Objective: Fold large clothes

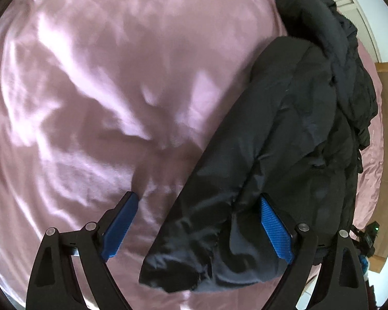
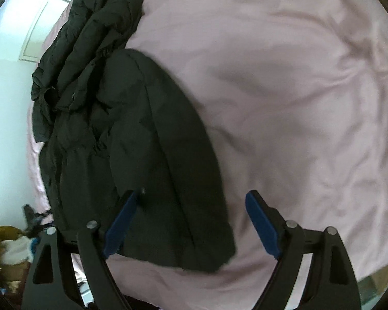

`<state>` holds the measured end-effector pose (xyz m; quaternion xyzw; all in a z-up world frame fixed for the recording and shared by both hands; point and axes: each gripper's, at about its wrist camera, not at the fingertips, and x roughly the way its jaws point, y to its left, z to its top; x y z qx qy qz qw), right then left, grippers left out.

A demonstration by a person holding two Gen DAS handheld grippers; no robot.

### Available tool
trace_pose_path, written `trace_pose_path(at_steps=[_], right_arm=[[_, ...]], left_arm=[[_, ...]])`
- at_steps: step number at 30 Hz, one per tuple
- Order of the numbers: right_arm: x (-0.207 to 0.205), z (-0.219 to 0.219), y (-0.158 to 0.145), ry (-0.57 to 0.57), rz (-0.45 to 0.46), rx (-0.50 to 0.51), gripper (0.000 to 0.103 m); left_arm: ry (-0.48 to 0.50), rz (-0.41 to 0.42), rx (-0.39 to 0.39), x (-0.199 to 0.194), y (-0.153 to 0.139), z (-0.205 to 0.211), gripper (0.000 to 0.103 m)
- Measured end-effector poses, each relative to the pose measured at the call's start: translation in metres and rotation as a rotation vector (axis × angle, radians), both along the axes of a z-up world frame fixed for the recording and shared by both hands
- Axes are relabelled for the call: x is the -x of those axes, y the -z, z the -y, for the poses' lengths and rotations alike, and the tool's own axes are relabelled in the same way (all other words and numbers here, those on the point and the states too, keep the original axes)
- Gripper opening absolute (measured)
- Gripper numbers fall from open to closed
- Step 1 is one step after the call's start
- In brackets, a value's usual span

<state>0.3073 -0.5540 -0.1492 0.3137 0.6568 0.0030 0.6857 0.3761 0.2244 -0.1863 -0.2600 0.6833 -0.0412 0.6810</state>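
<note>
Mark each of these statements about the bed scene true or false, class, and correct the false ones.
1. A black padded coat lies on a pink sheet. True.
2. The left tongs are clamped shut on the coat. False: they stand open above the coat's near end, with nothing pinched between the blue pads.
3. The right tongs are open. True.
4. The coat is spread flat with both sleeves laid out to the sides. False: it lies bunched in a long, narrow heap.
5. The sheet is perfectly smooth. False: it shows creases and wrinkles.
</note>
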Motion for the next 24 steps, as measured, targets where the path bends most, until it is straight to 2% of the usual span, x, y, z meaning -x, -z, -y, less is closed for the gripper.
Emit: trace_pose_path(at_steps=[6,10,18,24], right_arm=[[0.001,-0.008,0.021,0.004,-0.006,-0.085,0.088],[0.002,-0.02,0.03,-0.027,-0.029,-0.113,0.088],[-0.002,-0.039,0.038,-0.07,-0.059,-0.127,0.088],[-0.008,-0.045,0.04,-0.115,-0.084,-0.117,0.088]], left_arm=[[-0.028,-0.006,0.055,-0.004,0.016,-0.002,0.093],[-0.024,-0.028,0.12,-0.004,0.025,-0.01,0.094],[0.026,-0.075,0.257,0.003,0.034,0.006,0.096],[0.054,-0.068,0.314,0.011,0.032,0.025,0.096]])
